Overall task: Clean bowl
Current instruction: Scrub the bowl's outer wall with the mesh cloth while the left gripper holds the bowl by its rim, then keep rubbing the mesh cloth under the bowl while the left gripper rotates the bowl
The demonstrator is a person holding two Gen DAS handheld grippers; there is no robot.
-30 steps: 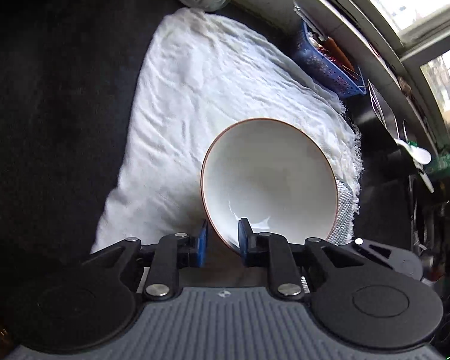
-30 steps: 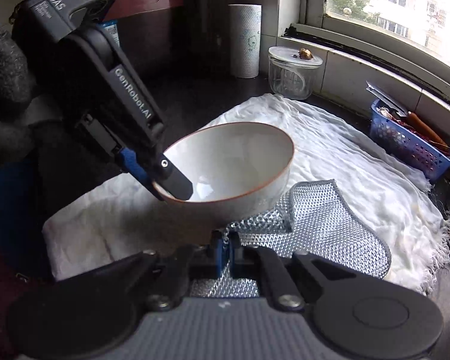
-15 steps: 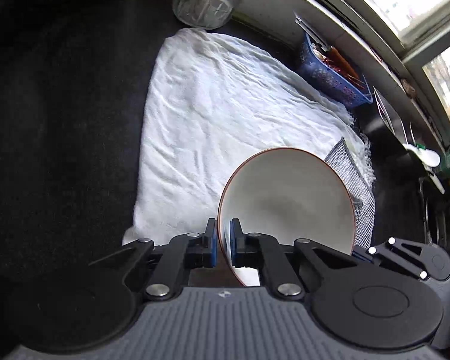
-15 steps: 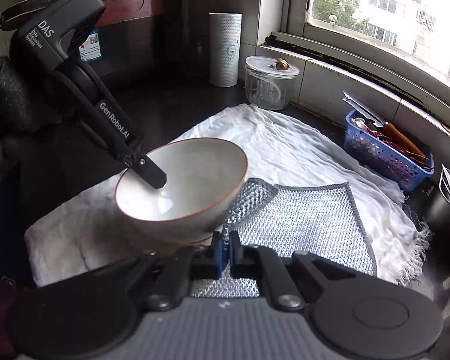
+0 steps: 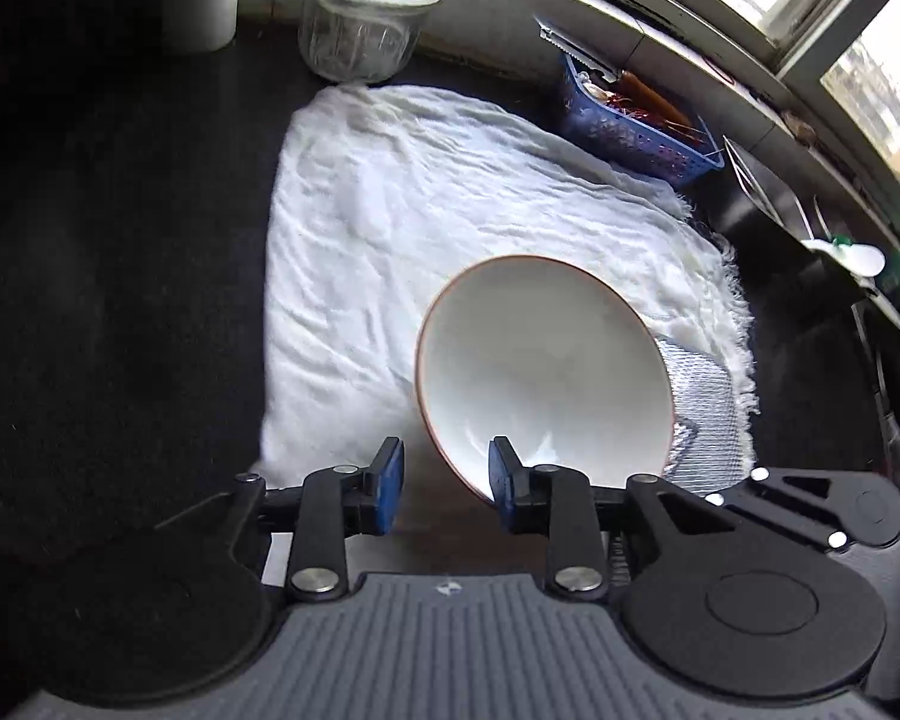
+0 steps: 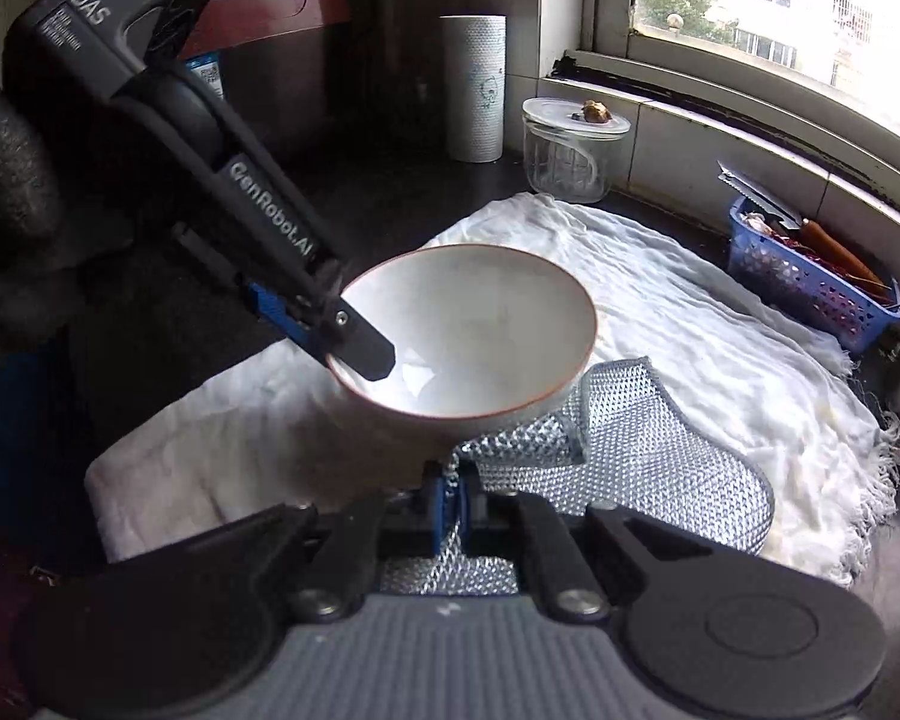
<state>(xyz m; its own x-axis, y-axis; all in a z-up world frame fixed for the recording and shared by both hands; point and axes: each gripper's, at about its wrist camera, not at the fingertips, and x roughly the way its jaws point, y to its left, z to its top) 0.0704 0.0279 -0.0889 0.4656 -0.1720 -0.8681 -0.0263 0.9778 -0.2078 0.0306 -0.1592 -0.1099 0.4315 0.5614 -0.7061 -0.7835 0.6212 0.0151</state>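
- While the left tongs (image 5: 440,483) were opening, the round white bowl with a thin brown rim (image 5: 540,360) sat tilted between their blue pads (image 5: 388,480), and the pads were not pressing on it.
- One pad was inside the bowl near the rim and the other was outside, with a gap on the outer side.
- In the right wrist view, the bowl (image 6: 468,330) looked lifted a bit above the crumpled white cloth (image 6: 660,300) on the dark desk (image 5: 108,240); I could not tell what was carrying it.
- The right tongs (image 6: 453,507) were pressed together, pinching the edge of a shiny silver mesh scrubbing cloth (image 6: 642,450).
- The mesh cloth lay just under and beside the bowl, close to its outer wall.
- I think the step was getting a new hold on the bowl so the wiping could start.
- Next, the left tongs would likely need to squeeze the rim tight again, so the bowl stays steady.
- Then the right tongs could bring the mesh cloth up to rub the bowl.
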